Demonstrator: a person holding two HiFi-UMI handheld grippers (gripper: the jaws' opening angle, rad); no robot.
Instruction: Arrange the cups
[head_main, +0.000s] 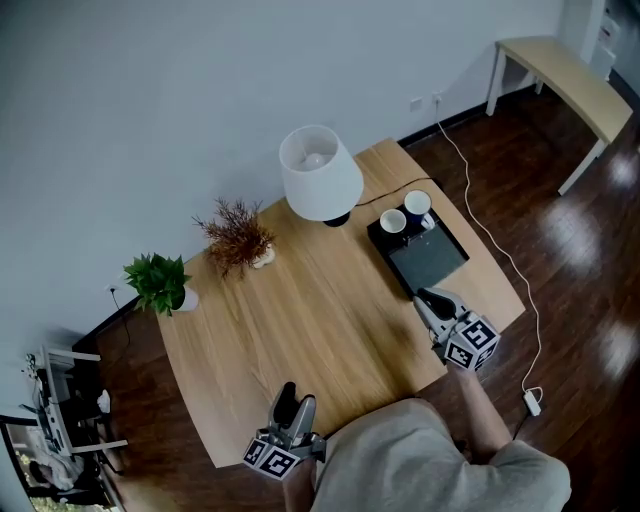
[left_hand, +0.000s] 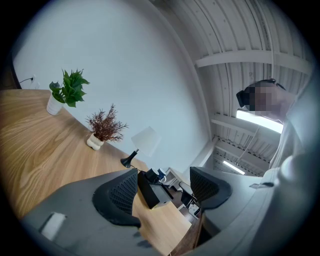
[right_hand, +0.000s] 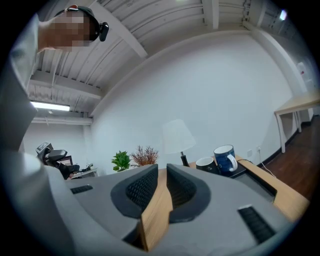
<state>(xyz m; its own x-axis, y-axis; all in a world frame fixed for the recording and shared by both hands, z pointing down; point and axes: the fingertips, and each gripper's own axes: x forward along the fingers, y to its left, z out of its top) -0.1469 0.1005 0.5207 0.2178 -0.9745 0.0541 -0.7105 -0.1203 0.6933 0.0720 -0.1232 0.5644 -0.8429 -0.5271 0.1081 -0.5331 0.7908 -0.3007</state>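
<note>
Two cups stand at the far end of a black tray (head_main: 430, 262) on the wooden table: a dark cup (head_main: 393, 221) and a blue mug (head_main: 418, 205) with a white handle. My right gripper (head_main: 425, 297) hovers at the tray's near edge with its jaws shut and nothing between them. From the right gripper view the dark cup (right_hand: 205, 164) and blue mug (right_hand: 225, 157) sit ahead and to the right of the right gripper (right_hand: 161, 176). My left gripper (head_main: 290, 396) is near the table's front edge, open and empty. In its own view the left gripper (left_hand: 162, 187) frames the distant tray (left_hand: 152, 192).
A white lamp (head_main: 320, 175) stands behind the tray, its cable (head_main: 490, 240) trailing off the table's right side to the floor. A dried plant (head_main: 238, 235) and a green potted plant (head_main: 160, 282) sit along the back left. A second table (head_main: 565, 75) stands far right.
</note>
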